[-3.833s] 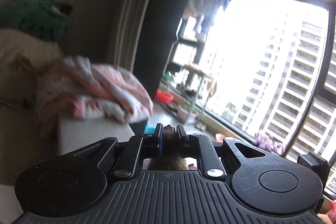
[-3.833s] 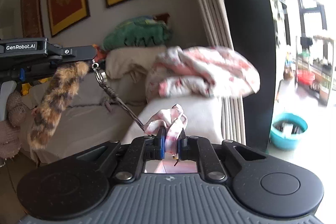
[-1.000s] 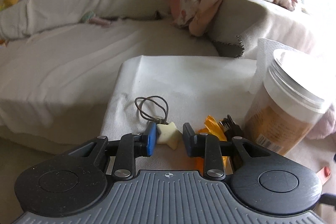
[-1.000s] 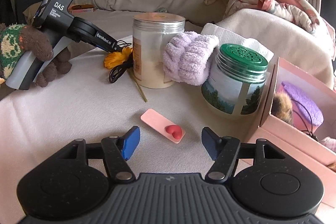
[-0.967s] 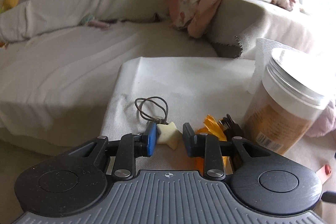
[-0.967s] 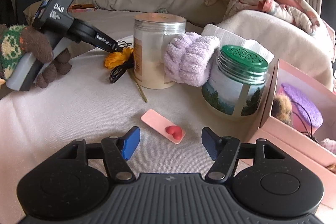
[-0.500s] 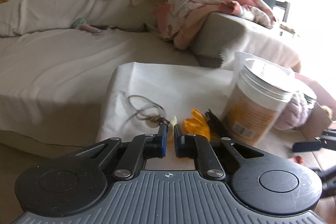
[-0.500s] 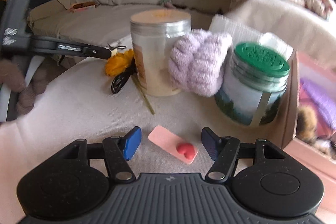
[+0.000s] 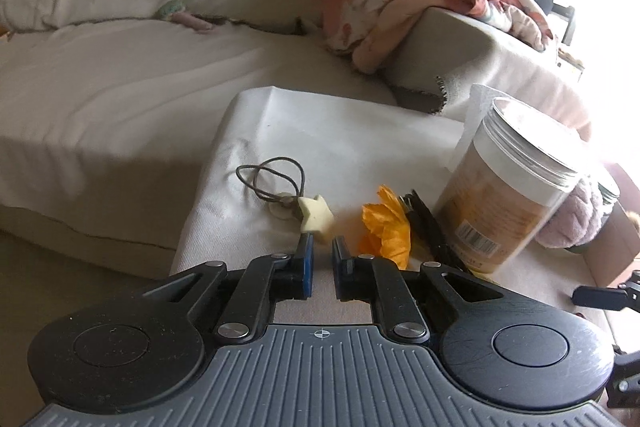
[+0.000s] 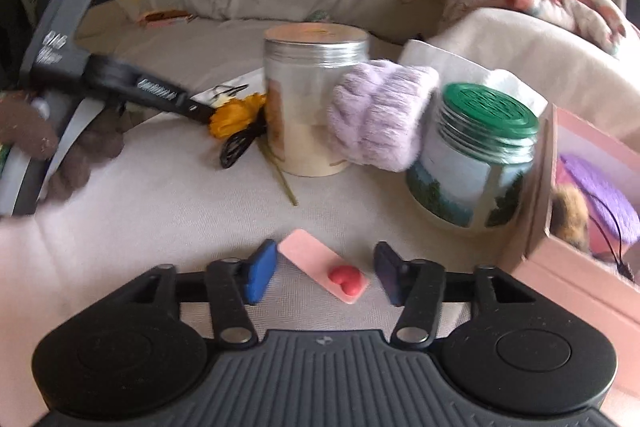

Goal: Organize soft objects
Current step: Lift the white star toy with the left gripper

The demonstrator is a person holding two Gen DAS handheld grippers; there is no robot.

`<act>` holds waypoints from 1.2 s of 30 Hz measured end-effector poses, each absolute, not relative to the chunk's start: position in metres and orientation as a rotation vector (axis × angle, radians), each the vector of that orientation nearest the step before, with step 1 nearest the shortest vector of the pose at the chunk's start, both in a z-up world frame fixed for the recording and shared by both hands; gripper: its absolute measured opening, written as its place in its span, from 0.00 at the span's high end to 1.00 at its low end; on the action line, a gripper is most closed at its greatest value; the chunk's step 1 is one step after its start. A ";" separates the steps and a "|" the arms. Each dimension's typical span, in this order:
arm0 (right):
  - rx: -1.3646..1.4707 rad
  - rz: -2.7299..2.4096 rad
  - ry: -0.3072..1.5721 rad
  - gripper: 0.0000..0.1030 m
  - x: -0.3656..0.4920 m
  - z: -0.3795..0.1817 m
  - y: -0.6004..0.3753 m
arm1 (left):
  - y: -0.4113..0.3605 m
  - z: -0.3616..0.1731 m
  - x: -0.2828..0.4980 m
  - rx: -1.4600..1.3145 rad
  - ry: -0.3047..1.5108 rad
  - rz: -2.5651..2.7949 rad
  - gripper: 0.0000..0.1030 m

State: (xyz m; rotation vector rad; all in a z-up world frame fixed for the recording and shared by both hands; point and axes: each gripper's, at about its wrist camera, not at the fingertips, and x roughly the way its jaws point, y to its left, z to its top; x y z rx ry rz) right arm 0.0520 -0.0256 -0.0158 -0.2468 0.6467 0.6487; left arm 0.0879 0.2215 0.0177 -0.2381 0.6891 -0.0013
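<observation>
Hovering low, the right hand-held gripper (image 10: 322, 277) has its jaws spread wide around the pink clip (image 10: 323, 271) with its red heart, which lies flat on the cloth and looks untouched by either pad. Over on the other side, the left hand-held gripper (image 9: 323, 255) sits nearly together with only a narrow gap and nothing in it; the star charm (image 9: 316, 218) on its dark cord (image 9: 268, 179) lies on the white cloth just beyond the tips. Beside it are the orange flower (image 9: 387, 230) and the tall jar (image 9: 508, 195). The pink box (image 10: 580, 267), already holding soft things, waits at the right. Risk here, I'd say: the clip is thin and angled across the jaws, so a closing pinch could skid it out or catch cloth, and swinging toward the box may knock the green-lidded jar (image 10: 476, 155)
</observation>
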 end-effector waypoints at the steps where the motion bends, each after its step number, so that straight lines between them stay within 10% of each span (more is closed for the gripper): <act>1: -0.238 0.651 0.649 0.42 0.053 -0.015 -0.027 | 0.223 0.019 0.087 -0.251 0.692 -0.002 0.88; 36: -0.246 0.652 0.645 0.38 0.049 -0.017 -0.026 | 0.202 0.016 0.121 -0.092 0.691 0.027 0.58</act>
